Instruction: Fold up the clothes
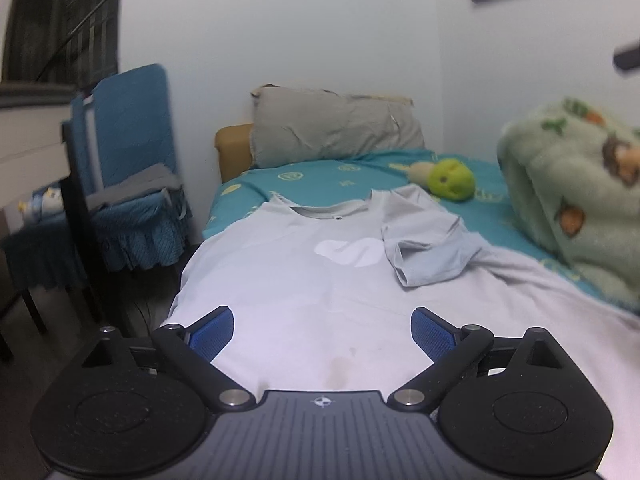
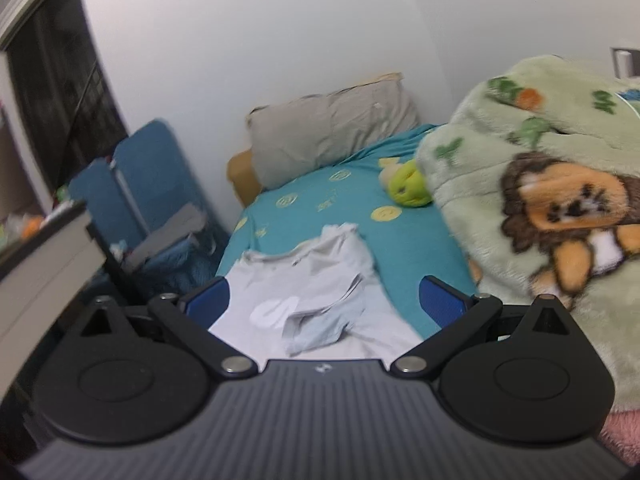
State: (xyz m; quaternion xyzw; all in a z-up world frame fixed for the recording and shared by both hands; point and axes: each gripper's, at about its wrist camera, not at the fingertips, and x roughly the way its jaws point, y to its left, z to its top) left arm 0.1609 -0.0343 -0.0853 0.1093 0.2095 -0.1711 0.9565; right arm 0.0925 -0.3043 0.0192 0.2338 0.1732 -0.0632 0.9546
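Left wrist view shows the pale T-shirt [image 1: 312,280] flat on the bed [image 1: 320,176], right sleeve already folded in, both the left gripper [image 1: 322,326] and right gripper [image 2: 324,294] spread wide and empty, so pinching the left sleeve cleanly and laying it inward smoothly seems best.

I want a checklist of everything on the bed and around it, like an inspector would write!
Surface: bed with a teal patterned sheet.
Job's things: pale T-shirt spread flat, one sleeve folded in over the chest.
Clutter: green plush toy, grey pillow, green lion blanket heaped at the side.
Grippers: left gripper open above the shirt's lower part; right gripper open, holding nothing.
Cables: nothing seen.
Surroundings: blue chair with folded grey cloth beside the bed, white wall, a picture high up.
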